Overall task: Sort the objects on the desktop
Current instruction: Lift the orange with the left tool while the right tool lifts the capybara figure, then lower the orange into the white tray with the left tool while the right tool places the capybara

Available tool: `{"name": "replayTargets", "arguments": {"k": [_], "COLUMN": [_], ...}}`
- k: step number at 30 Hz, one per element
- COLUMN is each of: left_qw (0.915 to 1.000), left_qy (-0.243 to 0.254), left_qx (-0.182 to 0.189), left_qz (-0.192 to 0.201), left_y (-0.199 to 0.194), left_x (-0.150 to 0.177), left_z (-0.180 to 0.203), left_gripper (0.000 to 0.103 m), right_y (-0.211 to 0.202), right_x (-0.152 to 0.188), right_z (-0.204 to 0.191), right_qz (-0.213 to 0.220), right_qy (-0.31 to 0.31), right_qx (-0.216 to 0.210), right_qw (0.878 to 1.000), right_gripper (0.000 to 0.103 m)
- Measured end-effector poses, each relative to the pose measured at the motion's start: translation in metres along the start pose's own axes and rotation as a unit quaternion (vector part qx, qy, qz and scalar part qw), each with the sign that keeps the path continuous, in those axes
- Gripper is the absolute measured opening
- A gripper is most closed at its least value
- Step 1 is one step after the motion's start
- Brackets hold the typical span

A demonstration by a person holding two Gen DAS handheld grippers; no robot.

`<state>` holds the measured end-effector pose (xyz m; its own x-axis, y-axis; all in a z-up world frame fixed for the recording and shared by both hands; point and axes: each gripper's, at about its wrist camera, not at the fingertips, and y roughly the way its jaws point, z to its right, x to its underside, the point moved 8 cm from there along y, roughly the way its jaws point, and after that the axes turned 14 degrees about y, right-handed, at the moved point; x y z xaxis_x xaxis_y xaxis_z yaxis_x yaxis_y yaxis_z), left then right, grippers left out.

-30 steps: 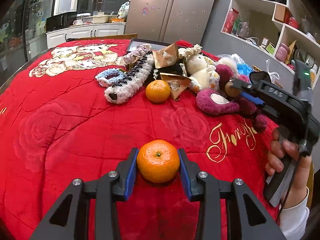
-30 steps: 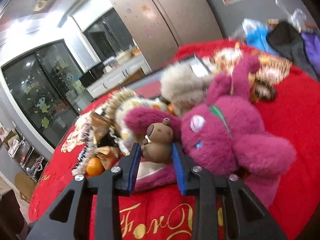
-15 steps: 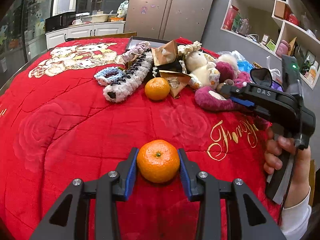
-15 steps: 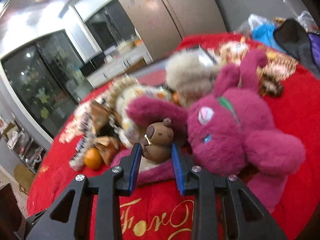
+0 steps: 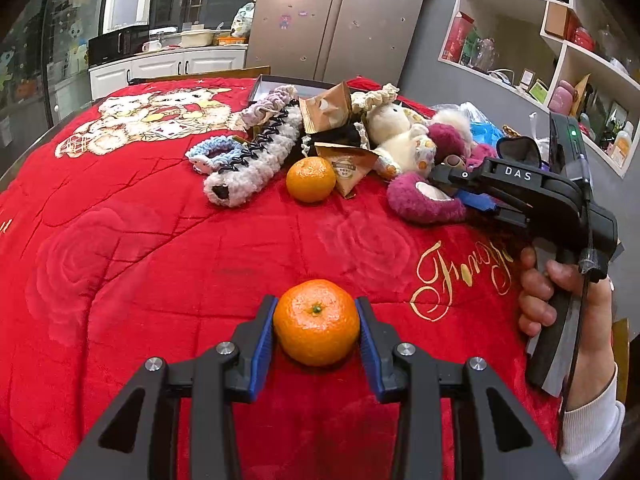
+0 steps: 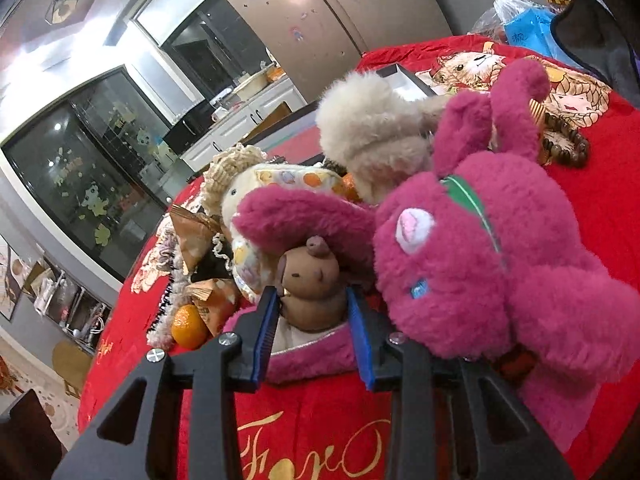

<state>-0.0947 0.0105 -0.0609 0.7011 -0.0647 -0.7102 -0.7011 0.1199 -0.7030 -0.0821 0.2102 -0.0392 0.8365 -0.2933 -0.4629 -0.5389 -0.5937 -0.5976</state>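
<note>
1. At six o'clock on the red blanket (image 5: 120,240), my left gripper (image 5: 316,322) clamps a tangerine (image 5: 316,322).
2. At two o'clock, my right gripper (image 6: 312,312) grips the brown toy (image 6: 312,292).
3. At twelve o'clock the heap, second tangerine (image 5: 311,179) included, looks unsorted.

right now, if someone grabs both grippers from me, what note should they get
Left gripper: shut on a tangerine, low over the red blanket, apart from the pile.
Right gripper: shut on the small brown capybara toy, which sits against the magenta plush bear.
Second tangerine, snack packets, knitted scrunchies and cream plush doll remain heaped at the far side.
Done: two items gripped. Left: place both, then sort the heap.
</note>
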Motion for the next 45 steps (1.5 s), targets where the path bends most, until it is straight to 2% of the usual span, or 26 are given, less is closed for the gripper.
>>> {"name": "replayTargets", "arguments": {"k": [5,9,12,17,23,27,32,38,42,45], "left_qw": [1.0000,0.9998,0.9998,0.9993,0.9980,0.9976,0.9962,0.9904,0.9837,0.9843], "left_qy": [-0.001,0.000,0.003,0.010,-0.012,0.005,0.030,0.078,0.108,0.111], "left_qx": [-0.001,-0.009,-0.016,-0.001,0.030,0.003,-0.009,-0.033,-0.071,-0.074], "left_qz": [0.003,0.017,0.012,0.036,0.055,0.069,0.081,0.109,0.125,0.116], "left_y": [-0.001,-0.007,-0.005,-0.012,-0.016,-0.024,-0.037,-0.053,-0.043,-0.024], "left_x": [-0.001,-0.003,-0.005,-0.011,-0.019,-0.028,-0.054,-0.112,-0.158,-0.183], "left_z": [0.000,-0.001,-0.001,0.003,-0.001,-0.002,-0.002,-0.007,-0.019,-0.029], "left_gripper": [0.039,0.039,0.039,0.039,0.039,0.039,0.039,0.039,0.039,0.039], "right_y": [-0.013,-0.034,-0.047,-0.057,-0.070,-0.074,-0.078,-0.075,-0.067,-0.057], "right_x": [0.001,0.006,0.011,0.021,0.030,0.033,0.033,0.010,-0.018,-0.039], "right_z": [-0.007,-0.020,-0.032,-0.052,-0.068,-0.075,-0.082,-0.097,-0.113,-0.128], "right_qz": [0.022,0.056,0.078,0.097,0.120,0.121,0.117,0.114,0.110,0.104], "right_qy": [-0.013,-0.041,-0.068,-0.111,-0.142,-0.152,-0.153,-0.140,-0.137,-0.145], "right_qx": [-0.013,-0.034,-0.044,-0.043,-0.052,-0.057,-0.077,-0.076,-0.059,-0.050], "right_qw": [1.000,0.997,0.994,0.988,0.981,0.979,0.978,0.981,0.983,0.983], "right_gripper": [0.035,0.035,0.035,0.035,0.035,0.035,0.035,0.035,0.035,0.035]}}
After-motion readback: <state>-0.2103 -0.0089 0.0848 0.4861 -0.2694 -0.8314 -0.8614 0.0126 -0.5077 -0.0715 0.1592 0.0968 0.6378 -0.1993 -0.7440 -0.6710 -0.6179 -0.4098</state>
